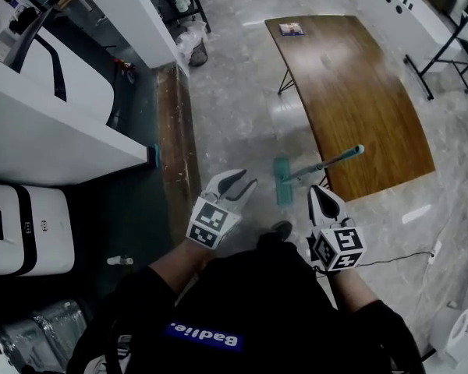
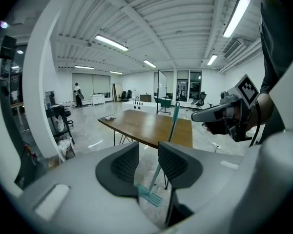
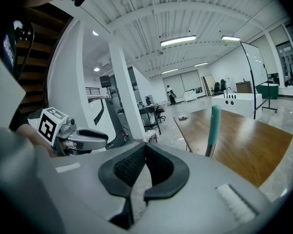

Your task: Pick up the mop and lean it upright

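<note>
Teal at both ends, the mop (image 1: 316,166) stands with its flat head (image 1: 282,181) on the floor and its handle slanting up and to the right, so that the teal grip (image 1: 349,153) rests against the near edge of the wooden table (image 1: 359,92). Its long axis is steep, not flat: in the left gripper view the shaft (image 2: 173,126) climbs from the head (image 2: 149,195) to the table edge, seen beyond the gap between the jaws and well ahead of them. Neither gripper touches it. The left gripper (image 1: 243,181) hangs just left of the mop head, jaws partly spread with nothing between the pads. The right gripper (image 1: 318,195) sits just below the shaft, its jaws pressed together at the tips and empty; in its own view the grip (image 3: 215,123) rises ahead and to the right of them. The right hand looks the nearer to the handle, the left to the head. The mop seems to be leaning as asked, so any further move would be a touch on the upper shaft. The floor (image 1: 242,107) is pale polished stone, likely slippery under the head. A small book (image 1: 291,29) lies at the table's far end; white counters (image 1: 54,142) line the left.
</note>
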`<state>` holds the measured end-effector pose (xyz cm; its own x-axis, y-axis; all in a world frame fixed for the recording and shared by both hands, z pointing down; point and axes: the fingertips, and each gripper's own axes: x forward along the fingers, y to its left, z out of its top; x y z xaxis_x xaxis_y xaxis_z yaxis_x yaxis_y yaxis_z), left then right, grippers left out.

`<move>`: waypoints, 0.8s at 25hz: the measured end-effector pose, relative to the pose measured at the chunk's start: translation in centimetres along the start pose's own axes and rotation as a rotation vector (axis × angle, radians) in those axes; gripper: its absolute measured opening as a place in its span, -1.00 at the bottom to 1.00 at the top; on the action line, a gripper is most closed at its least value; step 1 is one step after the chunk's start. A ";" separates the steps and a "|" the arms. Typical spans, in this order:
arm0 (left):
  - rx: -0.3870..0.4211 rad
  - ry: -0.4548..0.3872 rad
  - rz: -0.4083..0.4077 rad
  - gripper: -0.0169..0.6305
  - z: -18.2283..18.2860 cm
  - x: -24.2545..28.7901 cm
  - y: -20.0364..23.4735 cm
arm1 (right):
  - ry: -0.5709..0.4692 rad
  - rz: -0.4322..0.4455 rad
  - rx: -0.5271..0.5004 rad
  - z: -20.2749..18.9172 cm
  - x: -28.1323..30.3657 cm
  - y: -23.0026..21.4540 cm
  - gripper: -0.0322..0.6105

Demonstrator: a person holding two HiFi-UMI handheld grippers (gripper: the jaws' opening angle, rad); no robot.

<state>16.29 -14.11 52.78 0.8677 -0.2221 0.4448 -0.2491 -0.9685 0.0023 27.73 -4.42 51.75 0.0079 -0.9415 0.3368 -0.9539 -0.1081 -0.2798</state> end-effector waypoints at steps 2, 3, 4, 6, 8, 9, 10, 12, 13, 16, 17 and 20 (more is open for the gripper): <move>-0.018 -0.034 0.033 -0.53 -0.1 -2.9 0.3 | -0.006 0.009 -0.014 0.0 -0.6 2.0 -0.88; -0.029 -0.048 0.049 -0.55 -0.2 -4.4 0.3 | -0.006 0.011 -0.021 -0.2 -1.0 2.9 -0.88; -0.039 -0.061 0.064 -0.58 -0.4 -6.0 0.2 | -0.005 0.013 -0.027 -0.4 -1.5 4.0 -0.88; -0.060 -0.089 0.096 -0.63 -1.0 -9.4 0.3 | 0.001 0.016 -0.040 -1.0 -2.3 6.2 -0.88; -0.091 -0.127 0.128 -0.65 -1.6 -12.8 0.5 | 0.009 0.025 -0.060 -1.7 -3.0 8.5 -0.88; -0.106 -0.145 0.142 -0.67 -2.0 -14.4 0.5 | 0.011 0.031 -0.071 -2.0 -3.3 9.7 -0.88; -0.119 -0.160 0.155 -0.69 -2.4 -16.0 0.5 | 0.013 0.035 -0.081 -2.2 -3.7 10.9 -0.88; -0.134 -0.185 0.175 -0.71 -3.2 -18.8 0.3 | 0.016 0.043 -0.099 -2.5 -4.6 13.2 -0.88; -0.140 -0.197 0.184 -0.72 -3.6 -20.1 0.2 | 0.018 0.049 -0.110 -2.8 -5.0 14.2 -0.88; -0.163 -0.234 0.203 -0.74 -4.5 -23.4 -0.4 | 0.025 0.060 -0.138 -3.4 -6.2 16.8 -0.88; -0.174 -0.247 0.208 -0.75 -4.8 -24.3 -0.6 | 0.028 0.062 -0.145 -3.5 -6.4 17.5 -0.88; -0.220 -0.282 0.213 -0.77 -5.7 -26.5 -0.8 | 0.035 0.073 -0.171 -3.6 -6.9 19.4 -0.88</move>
<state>-8.95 -6.76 46.10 0.8630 -0.4668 0.1933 -0.4954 -0.8570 0.1417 8.04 1.16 47.23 -0.0706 -0.9327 0.3536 -0.9886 0.0183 -0.1492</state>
